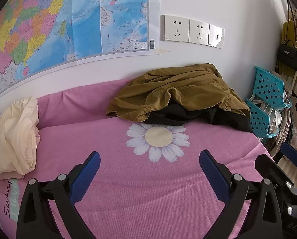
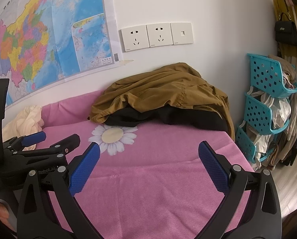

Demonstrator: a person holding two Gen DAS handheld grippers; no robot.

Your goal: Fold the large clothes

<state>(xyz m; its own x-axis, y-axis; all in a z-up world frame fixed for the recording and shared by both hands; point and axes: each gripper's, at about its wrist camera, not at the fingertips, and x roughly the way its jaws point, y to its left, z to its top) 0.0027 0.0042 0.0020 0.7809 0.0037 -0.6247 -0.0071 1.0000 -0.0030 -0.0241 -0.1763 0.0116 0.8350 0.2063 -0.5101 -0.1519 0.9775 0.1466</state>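
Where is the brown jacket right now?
The brown jacket lies crumpled at the far side of the pink bedspread, against the white wall under the sockets, draped over black clothing just behind the daisy print.

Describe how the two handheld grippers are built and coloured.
Both are alike: the left gripper and the right gripper each have black plastic forked arms with silver round pivot bolts and two blue fingers with dimpled pads. White lettering, partly readable as "Robot.AI", sits on the left gripper's body in the right view. No cables, hands or sleeves show.
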